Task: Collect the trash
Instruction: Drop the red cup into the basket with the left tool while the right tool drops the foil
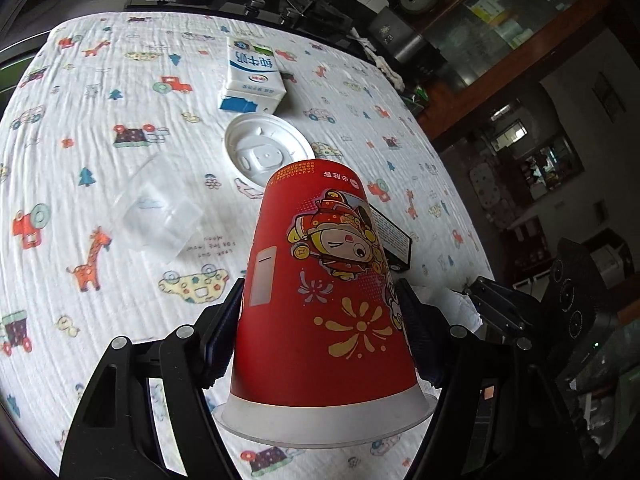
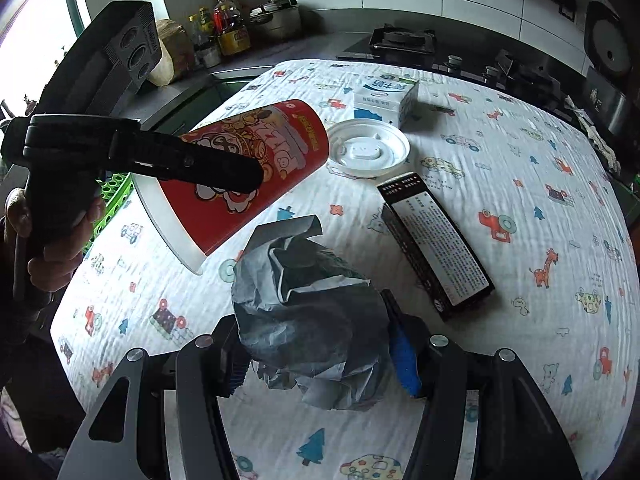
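Note:
My left gripper is shut on a red paper cup with a white rim, held above the table with its base pointing away; the cup and left gripper also show in the right wrist view. My right gripper is shut on a crumpled grey paper ball. On the cloth lie a white cup lid, a blue-and-white milk carton, a clear plastic cup and a black box.
The table has a white cloth printed with cartoon animals and cars. A green basket sits past the table's left edge. A stove, pots and bottles line the counter behind.

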The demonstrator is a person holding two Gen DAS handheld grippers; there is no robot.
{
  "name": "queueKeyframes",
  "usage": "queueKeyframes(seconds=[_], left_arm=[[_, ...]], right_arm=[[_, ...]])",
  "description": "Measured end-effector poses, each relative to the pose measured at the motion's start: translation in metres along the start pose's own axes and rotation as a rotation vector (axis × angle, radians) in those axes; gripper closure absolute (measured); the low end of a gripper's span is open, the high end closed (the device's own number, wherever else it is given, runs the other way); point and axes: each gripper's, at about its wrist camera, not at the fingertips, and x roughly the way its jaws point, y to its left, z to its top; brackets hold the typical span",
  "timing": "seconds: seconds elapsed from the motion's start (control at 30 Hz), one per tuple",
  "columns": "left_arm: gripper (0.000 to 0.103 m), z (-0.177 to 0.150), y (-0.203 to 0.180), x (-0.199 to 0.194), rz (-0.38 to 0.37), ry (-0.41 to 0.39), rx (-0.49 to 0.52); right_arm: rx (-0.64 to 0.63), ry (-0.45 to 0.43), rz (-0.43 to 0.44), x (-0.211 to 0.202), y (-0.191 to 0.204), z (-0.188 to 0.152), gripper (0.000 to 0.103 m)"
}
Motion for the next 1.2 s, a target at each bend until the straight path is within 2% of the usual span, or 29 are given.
queueKeyframes(seconds=[0.17,0.33,0.47,0.6,0.7,0.93,1.2], left_arm=[[0.032,-0.018,0.022,-0.057,0.009,-0.102,-0.037],[0.031,-0.041,0.059,-0.121,0.105,-0.206,-0.091],[0.031,-0.065,0.103,-0.175,0.196,-0.284,-0.162],[0.031,-0.086,0.151,-0.214,0.294,-0.335,-0.248],[0.031,-0.102,0.190,-0.237,0.326,-0.354,-0.318],[0.030,-0.126,0.254,-0.247,0.372,-0.350,-0.440],[0.022,-0.144,0.286,-0.246,0.356,-0.355,-0.512]], right_arm=[[-0.058,-0.008,0.032,0.000,0.034,0.014,0.047],[-0.128,-0.017,0.084,0.009,0.078,0.037,0.047],[-0.186,-0.020,0.137,0.021,0.119,0.057,0.047],[-0.242,-0.013,0.188,0.037,0.162,0.077,0.047],[-0.270,-0.002,0.223,0.051,0.191,0.091,0.047],[-0.316,0.014,0.280,0.082,0.243,0.120,0.047],[-0.330,0.035,0.318,0.114,0.278,0.141,0.047]])
